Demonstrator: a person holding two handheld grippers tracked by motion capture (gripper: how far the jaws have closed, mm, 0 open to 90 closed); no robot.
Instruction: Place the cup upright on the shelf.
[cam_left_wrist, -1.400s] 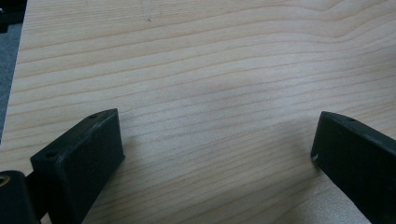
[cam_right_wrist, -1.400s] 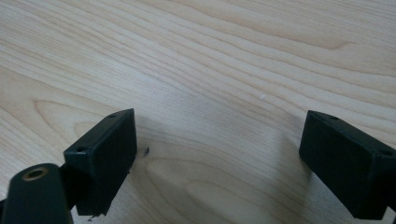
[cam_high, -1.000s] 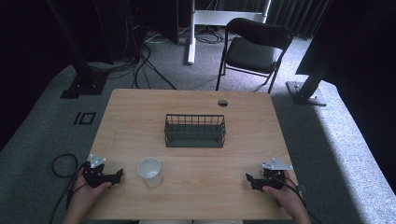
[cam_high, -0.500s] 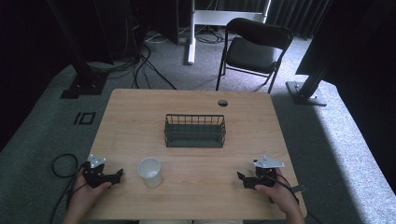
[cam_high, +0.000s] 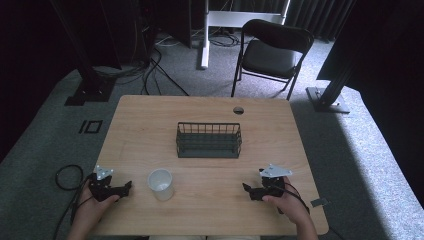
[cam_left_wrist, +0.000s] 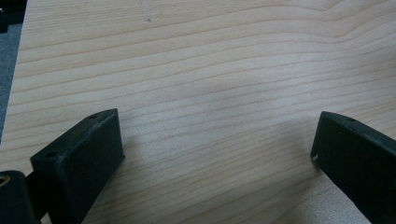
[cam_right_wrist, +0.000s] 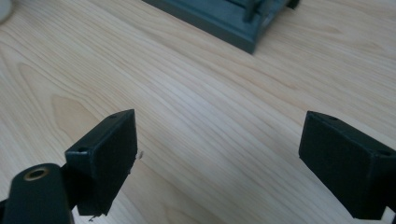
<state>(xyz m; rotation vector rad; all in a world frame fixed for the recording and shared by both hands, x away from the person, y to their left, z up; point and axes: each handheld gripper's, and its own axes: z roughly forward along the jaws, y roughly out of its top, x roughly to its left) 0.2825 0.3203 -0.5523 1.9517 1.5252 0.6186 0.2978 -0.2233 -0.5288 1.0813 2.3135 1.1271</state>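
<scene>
A clear plastic cup (cam_high: 160, 183) stands upright on the wooden table (cam_high: 210, 107), near its front left. Behind it, at the table's middle, sits a dark wire basket (cam_high: 208, 140), whose base corner (cam_right_wrist: 233, 21) appears at the top of the right gripper view. My left gripper (cam_high: 128, 186) rests low at the front left, a short way left of the cup, pointing right. Its jaws stand wide apart over bare wood (cam_left_wrist: 210, 93). At the front right my right gripper (cam_high: 246, 190) points left toward the cup, open and empty.
A round cable hole (cam_high: 238, 110) sits in the table's far edge. A black chair (cam_high: 272, 50) stands beyond the table, with dark stands and cables on the grey carpet around it. A cable loop (cam_high: 65, 177) lies on the floor at the left.
My right gripper has slid leftward along the front of the table, toward the cup. The left gripper, cup and basket have stayed put.
</scene>
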